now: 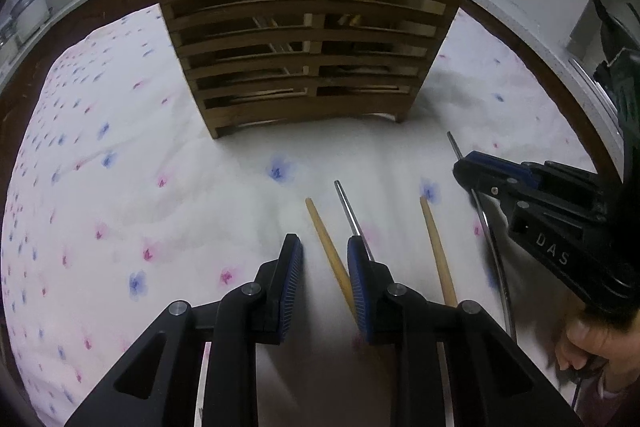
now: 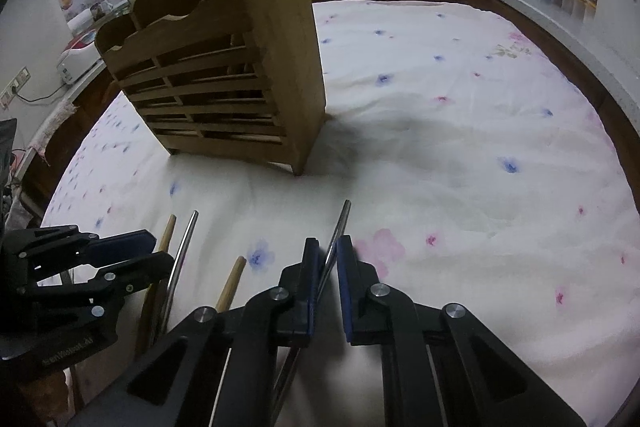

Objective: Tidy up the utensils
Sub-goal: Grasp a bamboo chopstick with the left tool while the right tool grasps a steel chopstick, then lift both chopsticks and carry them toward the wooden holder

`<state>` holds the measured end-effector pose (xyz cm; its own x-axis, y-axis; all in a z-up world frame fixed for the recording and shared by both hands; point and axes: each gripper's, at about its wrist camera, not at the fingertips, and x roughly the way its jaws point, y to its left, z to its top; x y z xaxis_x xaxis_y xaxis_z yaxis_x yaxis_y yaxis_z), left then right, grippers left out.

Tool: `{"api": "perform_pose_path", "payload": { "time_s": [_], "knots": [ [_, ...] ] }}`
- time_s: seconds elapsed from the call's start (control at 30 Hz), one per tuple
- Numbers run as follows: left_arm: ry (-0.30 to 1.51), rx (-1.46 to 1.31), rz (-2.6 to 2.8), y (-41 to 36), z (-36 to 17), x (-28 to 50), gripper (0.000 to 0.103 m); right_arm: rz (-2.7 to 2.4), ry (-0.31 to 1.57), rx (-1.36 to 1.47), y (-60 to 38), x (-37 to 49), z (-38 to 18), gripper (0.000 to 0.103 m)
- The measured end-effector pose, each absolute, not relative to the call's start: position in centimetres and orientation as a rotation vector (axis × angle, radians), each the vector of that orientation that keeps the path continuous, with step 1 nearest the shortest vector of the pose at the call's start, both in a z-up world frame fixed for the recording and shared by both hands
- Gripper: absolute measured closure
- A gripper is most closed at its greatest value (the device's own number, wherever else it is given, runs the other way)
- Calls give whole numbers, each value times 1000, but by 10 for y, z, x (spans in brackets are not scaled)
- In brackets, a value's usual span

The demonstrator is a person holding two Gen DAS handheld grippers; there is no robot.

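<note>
1. Standing upright on the floral cloth [image 1: 120,155] that covers the worktop, the slatted wooden holder [image 1: 308,39] already has wooden sticks poking out of its top compartments.
2. The left gripper [image 1: 325,251] hovers low over the cloth with its jaws apart and nothing between the pads.
3. A wooden chopstick [image 1: 326,247] lies on the cloth pointing toward the holder; in the left wrist view it runs from the gap between the left jaws to pass under the right-hand finger.
4. A metal chopstick [image 1: 350,211] lies just beside it and disappears behind the tip of that same finger; whether it touches the pad cannot be told.
5. A second wooden chopstick [image 1: 438,251] lies outside the left jaws, between the two grippers.
6. The right gripper [image 2: 329,259] has its jaws nearly closed around another metal chopstick [image 2: 340,223], which lies against the left pad, with a narrow gap to the other pad.
7. The tip of that metal chopstick sticks out past the right jaws and points toward the holder, which stands well apart from it.
</note>
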<state>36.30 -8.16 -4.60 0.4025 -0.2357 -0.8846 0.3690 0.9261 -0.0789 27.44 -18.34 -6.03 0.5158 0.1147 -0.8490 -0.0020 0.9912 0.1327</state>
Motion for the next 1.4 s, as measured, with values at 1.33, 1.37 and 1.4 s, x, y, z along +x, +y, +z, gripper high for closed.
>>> {"api": "perform_pose_path", "payload": {
  "time_s": [1.33, 1.37, 1.4],
  "knots": [
    [763, -14, -447, 11, 95, 210, 100, 171, 669, 255, -186, 161, 93, 98],
    [754, -21, -447, 15, 98, 206, 100, 173, 656, 252, -184, 158, 97, 98],
    [738, -33, -447, 19, 102, 199, 100, 174, 647, 251, -183, 155, 101, 98]
  ]
}}
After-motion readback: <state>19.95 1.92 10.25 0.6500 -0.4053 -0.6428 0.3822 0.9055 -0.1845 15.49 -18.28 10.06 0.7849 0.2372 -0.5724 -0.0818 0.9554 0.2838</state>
